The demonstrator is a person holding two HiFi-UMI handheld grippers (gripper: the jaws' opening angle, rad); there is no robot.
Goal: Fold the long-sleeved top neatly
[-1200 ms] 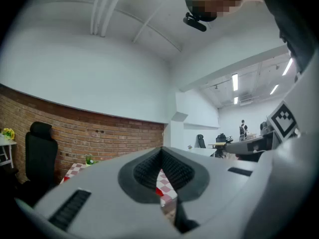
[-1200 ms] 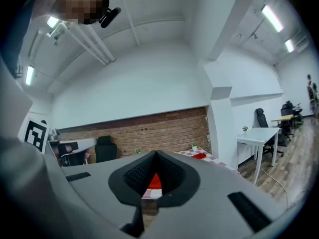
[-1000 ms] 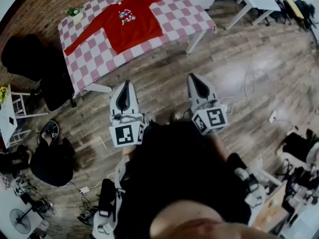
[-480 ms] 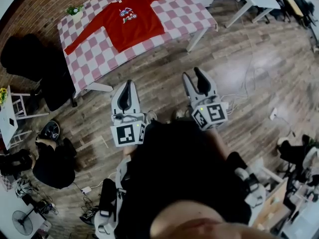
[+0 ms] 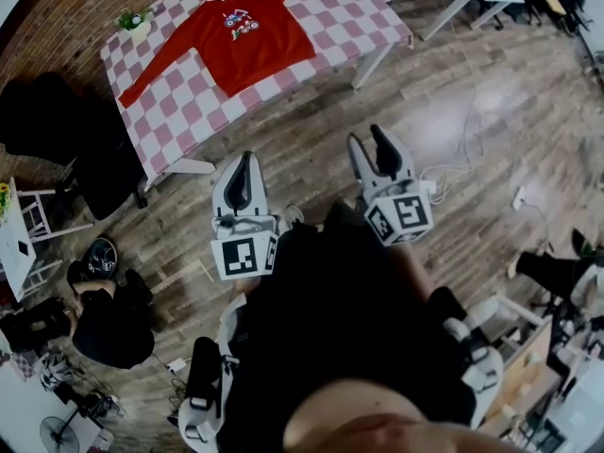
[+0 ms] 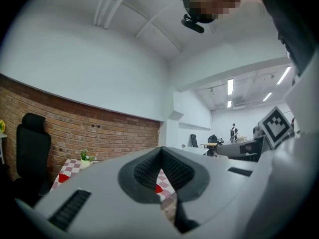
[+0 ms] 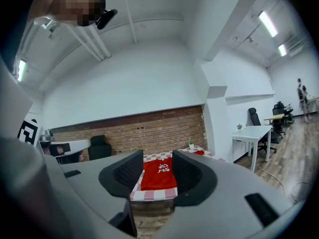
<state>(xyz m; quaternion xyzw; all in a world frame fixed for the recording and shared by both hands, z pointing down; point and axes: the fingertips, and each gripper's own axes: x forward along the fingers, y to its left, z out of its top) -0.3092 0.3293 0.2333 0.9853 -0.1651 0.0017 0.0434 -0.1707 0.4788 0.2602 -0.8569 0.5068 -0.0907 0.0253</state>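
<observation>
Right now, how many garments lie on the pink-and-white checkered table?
1: a red long-sleeved top spread flat on it, both sleeves out. The table runs off the head view's top edge, so more may be hidden.

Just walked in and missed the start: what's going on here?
A person stands short of the table, a gripper in each hand. The red top lies spread flat on it, untouched. The left gripper is shut; the right gripper has just been opening its jaws, with nothing between them.

A small potted plant [image 5: 135,22] stands at the checked table's [image 5: 184,111] corner. Beside the table — a black chair [image 5: 57,121] (wooden floor [image 5: 311,130] underneath).
</observation>
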